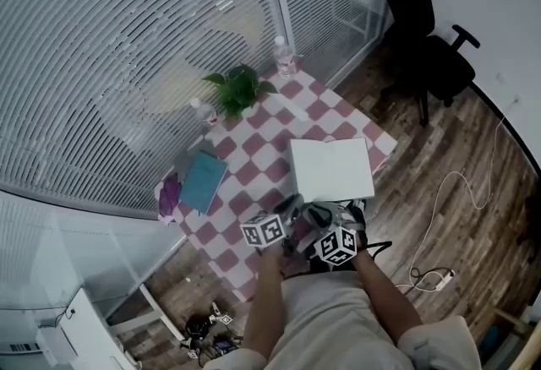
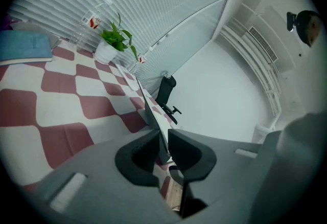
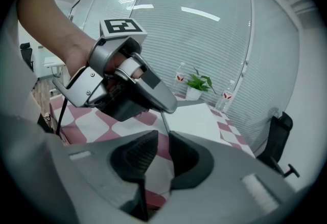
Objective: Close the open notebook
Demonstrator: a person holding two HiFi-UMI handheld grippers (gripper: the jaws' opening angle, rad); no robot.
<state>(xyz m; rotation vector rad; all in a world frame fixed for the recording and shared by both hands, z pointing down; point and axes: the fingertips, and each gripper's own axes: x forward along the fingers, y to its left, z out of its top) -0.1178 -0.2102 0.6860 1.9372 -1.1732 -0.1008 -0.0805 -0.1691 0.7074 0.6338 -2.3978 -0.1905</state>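
The tabletop [image 1: 254, 149] is checked red and white. The open notebook [image 1: 331, 167] shows plain white pages. A book [image 1: 204, 181] is teal, and the item [image 1: 169, 195] beside it is purple. The plant [image 1: 237, 88] is green, in a white pot [image 2: 106, 53]. The left gripper [image 2: 162, 138] and right gripper [image 3: 162, 138] are grey, with black-and-white square markers. The chair [image 1: 423, 30] is black and the floor [image 1: 456, 165] brown wood-grain.

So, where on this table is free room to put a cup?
The widest bare cloth lies between the blue book and the white notebook, down to the near corner. The plant and two bottles crowd the far edge; the left tool and right tool crowd the notebook's near edge.
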